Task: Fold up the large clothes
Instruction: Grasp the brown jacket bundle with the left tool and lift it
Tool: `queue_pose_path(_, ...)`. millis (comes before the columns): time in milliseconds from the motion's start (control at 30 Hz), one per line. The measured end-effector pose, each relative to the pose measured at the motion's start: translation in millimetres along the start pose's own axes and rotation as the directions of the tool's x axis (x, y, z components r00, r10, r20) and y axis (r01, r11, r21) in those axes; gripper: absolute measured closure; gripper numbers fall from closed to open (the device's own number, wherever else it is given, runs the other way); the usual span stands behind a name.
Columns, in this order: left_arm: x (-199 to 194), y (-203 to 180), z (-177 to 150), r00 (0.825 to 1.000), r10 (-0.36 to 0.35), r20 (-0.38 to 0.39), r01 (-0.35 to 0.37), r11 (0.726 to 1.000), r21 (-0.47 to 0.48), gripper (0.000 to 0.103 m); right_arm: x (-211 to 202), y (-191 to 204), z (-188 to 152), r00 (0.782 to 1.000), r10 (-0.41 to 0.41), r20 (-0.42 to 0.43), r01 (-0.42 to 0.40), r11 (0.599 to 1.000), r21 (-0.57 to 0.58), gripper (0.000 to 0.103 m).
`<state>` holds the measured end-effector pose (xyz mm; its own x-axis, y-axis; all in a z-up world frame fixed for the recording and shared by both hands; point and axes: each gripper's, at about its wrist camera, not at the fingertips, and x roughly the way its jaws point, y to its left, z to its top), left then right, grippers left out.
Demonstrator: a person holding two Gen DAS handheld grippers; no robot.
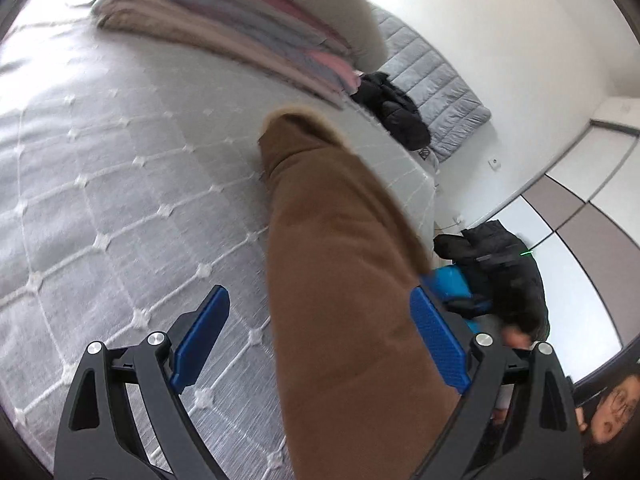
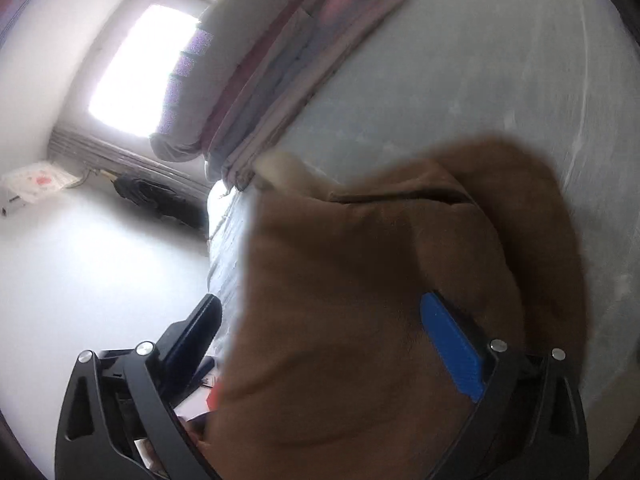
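Note:
A brown garment point(image 1: 340, 280) with a cream fleecy edge point(image 1: 296, 116) lies in a long fold on the quilted grey bed point(image 1: 120, 160). My left gripper point(image 1: 320, 336) stands wide open astride it. The left blue pad point(image 1: 200, 336) is well off the cloth, while the right one point(image 1: 440, 336) sits at the cloth's edge. In the right wrist view the same brown garment point(image 2: 360, 280) bulges up between the fingers of my right gripper point(image 2: 320, 344). This gripper is also wide open, with its blue pad point(image 2: 452, 352) against the cloth and its dark left finger point(image 2: 192, 340) clear of it.
A stack of folded pink, grey and beige blankets point(image 1: 240, 28) lies at the bed's far end under a pillow. A black jacket point(image 1: 396, 108) hangs over the bed's far corner. Dark clothing point(image 1: 504, 264) and a blue object point(image 1: 456, 284) show beside the bed. A person point(image 1: 612, 412) is at the lower right.

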<state>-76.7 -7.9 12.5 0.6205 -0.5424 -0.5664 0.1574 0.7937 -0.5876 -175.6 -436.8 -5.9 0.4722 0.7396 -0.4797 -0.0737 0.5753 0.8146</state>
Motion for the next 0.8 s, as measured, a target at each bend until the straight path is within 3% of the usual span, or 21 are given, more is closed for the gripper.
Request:
queue_pose_path(67, -0.3, -17.7, 2.6, 1.0, -0.009, 0.021, 0.008, 0.997, 0.071, 0.015, -12.7, -12.4, -5.0, 0.997, 0.069, 0.044, -0.07, 0.997, 0.038, 0.007)
queue_pose_path(200, 2.6, -61.5, 1.5, 0.997, -0.051, 0.058, 0.035, 0.968, 0.248, 0.015, -18.5, -9.2, -9.4, 0.996, 0.074, 0.052, -0.075, 0.997, 0.011, 0.007)
queue_pose_path(300, 11.4, -88.2, -8.4, 0.996, -0.081, 0.04, 0.062, 0.937, 0.345, 0.015, -12.1, -11.8, -6.5, 0.995, 0.086, 0.054, -0.087, 0.996, 0.017, 0.007)
queue_pose_path(400, 24.3, -102.3, -20.4, 0.998, -0.059, 0.001, 0.053, 0.906, 0.421, 0.015, -7.6, -9.0, 4.6, 0.995, 0.091, 0.047, -0.092, 0.995, 0.026, 0.007)
queue_pose_path(533, 51.1, -94.4, -31.0, 0.994, 0.017, -0.106, 0.029, 0.906, 0.423, 0.015, -10.4, -12.3, 4.7, 0.997, 0.074, 0.023, -0.074, 0.997, 0.029, 0.007)
queue_pose_path(667, 48.3, -94.4, -29.8, 0.996, 0.027, -0.081, 0.01, 0.905, 0.425, 0.015, -12.7, -9.8, 4.8, 0.999, 0.046, 0.016, -0.047, 0.998, 0.05, 0.007)
queue_pose_path(800, 51.2, -96.1, -34.6, 0.995, 0.062, -0.073, -0.023, 0.894, 0.448, 0.015, -41.4, 2.3, 6.8, 0.996, -0.002, 0.084, 0.0, 1.0, 0.032, 0.007)
